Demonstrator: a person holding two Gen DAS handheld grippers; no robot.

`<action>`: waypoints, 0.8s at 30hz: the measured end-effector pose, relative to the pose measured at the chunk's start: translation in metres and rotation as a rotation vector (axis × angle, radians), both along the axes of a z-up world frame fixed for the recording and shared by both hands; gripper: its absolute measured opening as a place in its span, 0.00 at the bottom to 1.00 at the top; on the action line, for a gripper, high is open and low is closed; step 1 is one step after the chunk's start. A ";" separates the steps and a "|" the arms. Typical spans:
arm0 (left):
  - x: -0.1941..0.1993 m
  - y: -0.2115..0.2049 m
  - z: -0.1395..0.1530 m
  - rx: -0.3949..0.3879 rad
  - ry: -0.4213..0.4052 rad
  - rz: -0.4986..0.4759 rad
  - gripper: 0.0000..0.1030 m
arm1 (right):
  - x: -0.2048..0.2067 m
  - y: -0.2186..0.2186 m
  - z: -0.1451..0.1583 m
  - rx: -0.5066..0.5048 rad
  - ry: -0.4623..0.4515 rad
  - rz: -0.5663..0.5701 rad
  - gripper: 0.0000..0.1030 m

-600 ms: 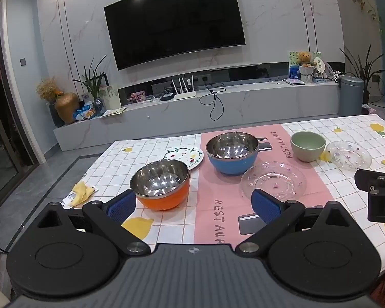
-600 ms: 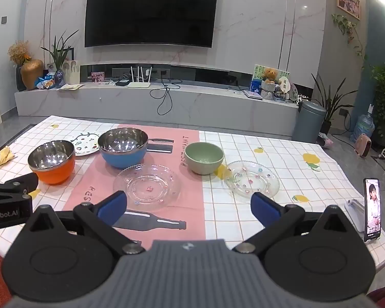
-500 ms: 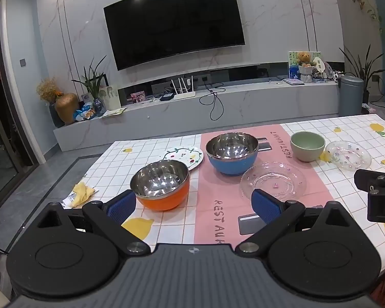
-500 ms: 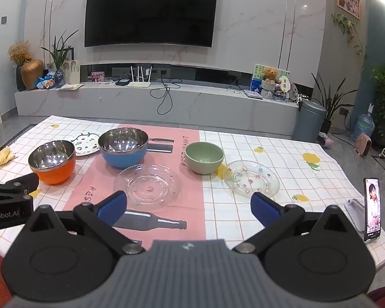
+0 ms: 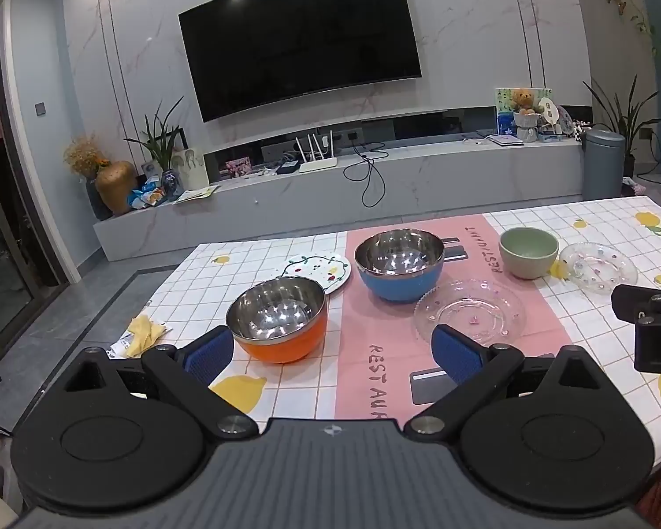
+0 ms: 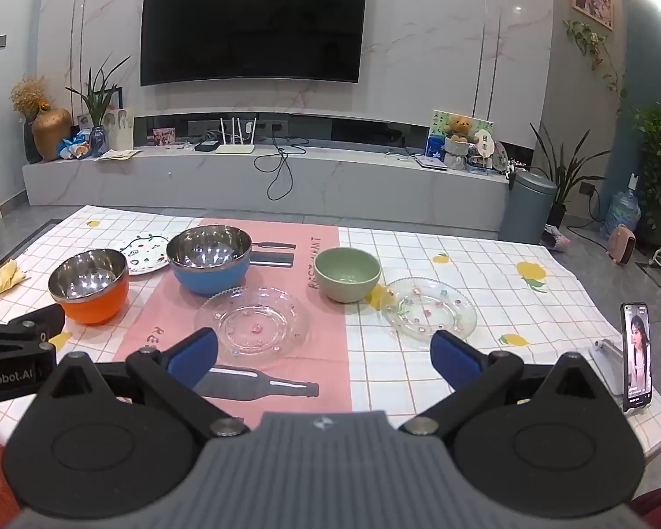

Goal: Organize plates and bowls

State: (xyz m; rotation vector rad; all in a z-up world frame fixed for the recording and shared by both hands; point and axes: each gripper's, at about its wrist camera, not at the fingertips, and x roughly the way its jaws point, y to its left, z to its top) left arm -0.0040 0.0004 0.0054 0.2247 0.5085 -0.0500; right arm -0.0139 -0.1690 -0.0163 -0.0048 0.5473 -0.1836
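On the table stand an orange steel bowl (image 5: 282,322) (image 6: 90,286), a blue steel bowl (image 5: 399,264) (image 6: 209,258) and a green bowl (image 5: 528,251) (image 6: 347,273). A clear glass plate (image 5: 469,313) (image 6: 252,324) lies in the middle, a second clear plate (image 5: 597,266) (image 6: 429,313) to the right, and a white painted plate (image 5: 319,269) (image 6: 145,255) behind the orange bowl. My left gripper (image 5: 332,355) is open and empty, just short of the orange bowl. My right gripper (image 6: 324,355) is open and empty, in front of the two clear plates.
A checked tablecloth (image 6: 484,264) with a pink runner (image 5: 374,374) covers the table. A phone on a stand (image 6: 636,355) is at the right edge. A yellow wrapper (image 5: 143,333) lies at the left edge. A TV console (image 6: 264,176) stands beyond the table.
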 end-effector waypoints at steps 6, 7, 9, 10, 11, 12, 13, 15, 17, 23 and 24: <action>0.001 0.001 0.000 0.001 0.000 -0.001 1.00 | 0.000 0.000 0.002 -0.003 0.004 0.000 0.98; 0.001 0.000 -0.001 0.002 0.000 0.000 1.00 | 0.000 0.001 0.002 -0.003 0.005 0.000 0.98; 0.001 0.000 0.000 0.001 0.000 0.000 1.00 | 0.001 0.001 0.002 -0.005 0.006 0.001 0.98; 0.001 -0.001 -0.001 0.003 0.001 0.000 1.00 | 0.001 0.001 0.002 -0.007 0.006 0.002 0.98; 0.001 -0.001 -0.001 0.003 0.000 0.001 1.00 | 0.001 0.002 0.002 -0.009 0.007 0.003 0.98; 0.001 0.000 0.000 0.003 0.001 0.001 1.00 | 0.001 0.003 0.002 -0.011 0.008 0.003 0.98; 0.001 -0.001 -0.001 0.003 0.000 -0.001 1.00 | 0.002 0.004 0.001 -0.013 0.009 0.004 0.98; 0.001 0.000 -0.001 0.001 0.000 0.001 1.00 | 0.002 0.005 0.001 -0.017 0.011 0.006 0.98; 0.002 -0.001 -0.001 -0.002 0.002 0.000 1.00 | 0.003 0.006 0.001 -0.020 0.014 0.007 0.98; 0.002 0.000 -0.002 -0.010 0.005 -0.001 1.00 | 0.004 0.009 0.000 -0.026 0.019 0.010 0.98; 0.002 0.000 -0.002 -0.010 0.006 -0.002 1.00 | 0.004 0.009 0.000 -0.027 0.020 0.010 0.98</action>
